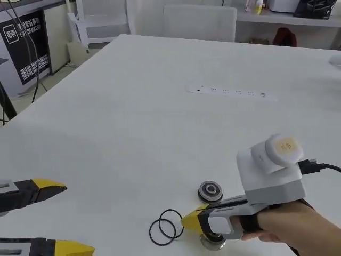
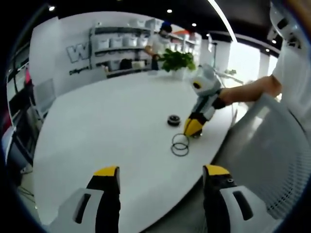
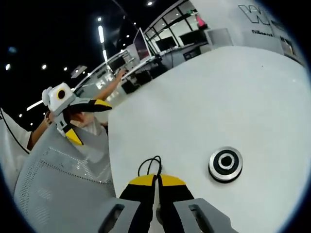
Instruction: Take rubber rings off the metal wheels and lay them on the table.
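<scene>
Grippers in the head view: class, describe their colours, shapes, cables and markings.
Both share one design: the left gripper and the right gripper have black jaws with pointed yellow tips on pale grey bodies. A black cable trails from the right one's white housing.

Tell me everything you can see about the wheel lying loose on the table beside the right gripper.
The wheel is a round disc: dark outer band, bright silver metal ring inside it, dark hub with a centre hole. It lies flat on the white table, beside the right gripper and apart from it; nothing touches it.
</scene>
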Demonstrator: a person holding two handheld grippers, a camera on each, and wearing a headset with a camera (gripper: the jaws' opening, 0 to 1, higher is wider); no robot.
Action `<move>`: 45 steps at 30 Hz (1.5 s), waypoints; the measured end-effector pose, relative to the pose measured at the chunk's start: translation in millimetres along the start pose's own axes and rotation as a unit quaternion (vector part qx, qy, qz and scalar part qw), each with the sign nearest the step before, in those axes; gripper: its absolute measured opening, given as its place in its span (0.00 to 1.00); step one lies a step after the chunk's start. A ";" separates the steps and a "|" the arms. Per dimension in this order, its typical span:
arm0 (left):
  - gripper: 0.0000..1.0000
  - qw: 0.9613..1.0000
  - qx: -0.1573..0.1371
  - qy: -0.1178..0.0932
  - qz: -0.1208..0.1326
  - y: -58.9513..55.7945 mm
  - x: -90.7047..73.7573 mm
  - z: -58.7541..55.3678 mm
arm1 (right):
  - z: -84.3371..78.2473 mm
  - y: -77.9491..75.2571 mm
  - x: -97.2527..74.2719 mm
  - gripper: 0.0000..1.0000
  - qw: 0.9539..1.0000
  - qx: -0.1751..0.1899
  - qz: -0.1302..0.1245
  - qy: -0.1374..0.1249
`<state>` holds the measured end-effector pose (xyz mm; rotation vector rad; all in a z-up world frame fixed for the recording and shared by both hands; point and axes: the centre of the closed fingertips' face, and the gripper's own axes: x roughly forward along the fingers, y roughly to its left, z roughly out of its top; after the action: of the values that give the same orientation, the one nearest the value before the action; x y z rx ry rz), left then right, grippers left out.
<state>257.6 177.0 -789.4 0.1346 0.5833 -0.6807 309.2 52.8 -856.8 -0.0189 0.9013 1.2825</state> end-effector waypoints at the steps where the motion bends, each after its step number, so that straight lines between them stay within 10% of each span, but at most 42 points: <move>1: 0.72 1.000 -0.007 0.000 -0.003 -0.4 0.1 -0.4 | 1.0 -1.3 0.5 0.00 1.000 -0.003 -0.003 -0.004; 22: 0.73 1.000 -0.025 -0.009 0.004 0.6 -1.5 1.7 | 14.6 3.0 -34.7 0.19 0.997 -0.062 -0.027 -0.022; 45: 0.72 1.000 -0.022 0.008 0.002 -1.6 -0.5 -3.2 | 43.2 19.5 -108.1 0.39 0.973 -0.207 -0.082 -0.061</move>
<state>254.7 176.9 -791.6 0.1006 0.6117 -0.6638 317.2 -7.7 -755.7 -0.3331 0.5031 1.2810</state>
